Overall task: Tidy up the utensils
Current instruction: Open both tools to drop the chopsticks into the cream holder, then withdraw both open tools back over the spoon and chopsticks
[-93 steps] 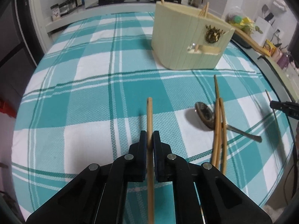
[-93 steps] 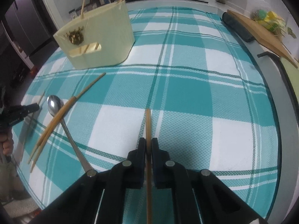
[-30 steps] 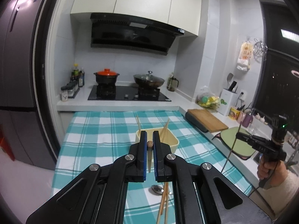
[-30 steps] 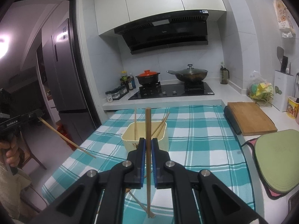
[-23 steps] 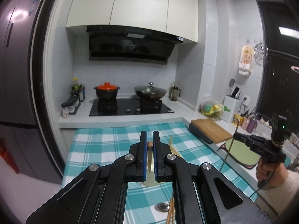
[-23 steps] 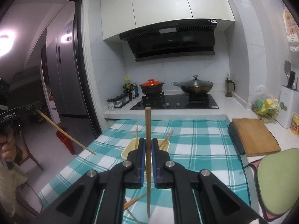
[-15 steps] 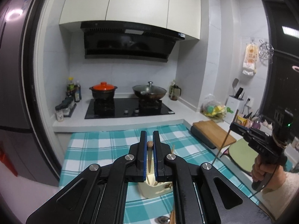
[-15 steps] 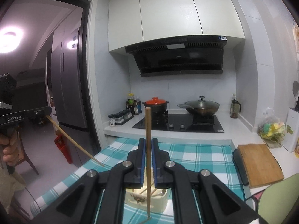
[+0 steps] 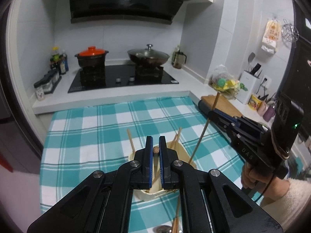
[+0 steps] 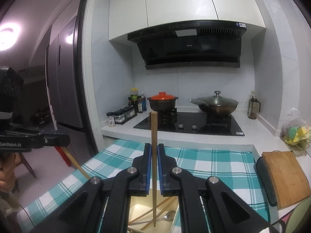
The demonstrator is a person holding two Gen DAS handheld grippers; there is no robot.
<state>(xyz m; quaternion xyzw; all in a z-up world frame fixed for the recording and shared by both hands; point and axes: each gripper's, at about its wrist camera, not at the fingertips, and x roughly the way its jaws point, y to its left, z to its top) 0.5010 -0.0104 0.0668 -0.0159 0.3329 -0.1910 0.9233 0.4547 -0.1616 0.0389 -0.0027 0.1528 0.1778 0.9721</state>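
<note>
Both grippers clamped

Left gripper (image 9: 155, 151) raised and tilted downward, jaws nearly together, pinching a chopstick (image 9: 155, 149) seen end-on between blue pads. Right gripper (image 10: 153, 167) held closer to level, jaws closed on an upright chopstick (image 10: 154, 145). Right hand (image 9: 252, 178) wrapped round the pistol grip, pale fuzzy sleeve (image 9: 289, 202) at the wrist

Two hand-held grippers (image 9: 155, 149) (image 10: 153, 155), two pots (image 9: 91, 57) (image 9: 148, 56), one holder (image 9: 182, 151).

Behind the checked tablecloth (image 9: 93, 134) you have a black hob (image 9: 120, 77) carrying an orange-lidded pot (image 9: 91, 56) and a lidded wok (image 9: 148, 56). Cutting board (image 10: 284, 176) at your right; spice jars (image 10: 120, 115) left of the hob.
</note>
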